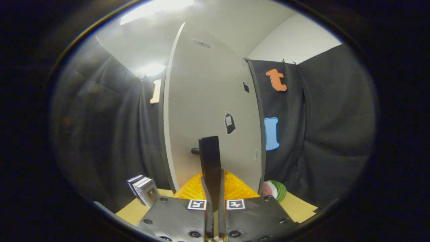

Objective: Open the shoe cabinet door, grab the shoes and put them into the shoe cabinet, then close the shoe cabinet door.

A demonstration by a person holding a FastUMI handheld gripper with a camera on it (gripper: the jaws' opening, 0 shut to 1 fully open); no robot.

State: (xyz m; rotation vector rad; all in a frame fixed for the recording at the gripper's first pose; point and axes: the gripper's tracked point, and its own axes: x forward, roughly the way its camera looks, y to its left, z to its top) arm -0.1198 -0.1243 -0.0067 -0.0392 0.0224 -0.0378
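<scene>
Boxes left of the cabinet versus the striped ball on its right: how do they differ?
The boxes are flat-sided, the striped ball round. The boxes are pale with dark edges, the ball green-and-white with a pink side. Both rest on the table beside the cabinet. The tongs look shut, tips at the door knob.

Dim booth, ceiling glare, fisheye-warped edges

Black cloth wall (329, 134), white ceiling (235, 23), bright ceiling light (158, 8).
</scene>
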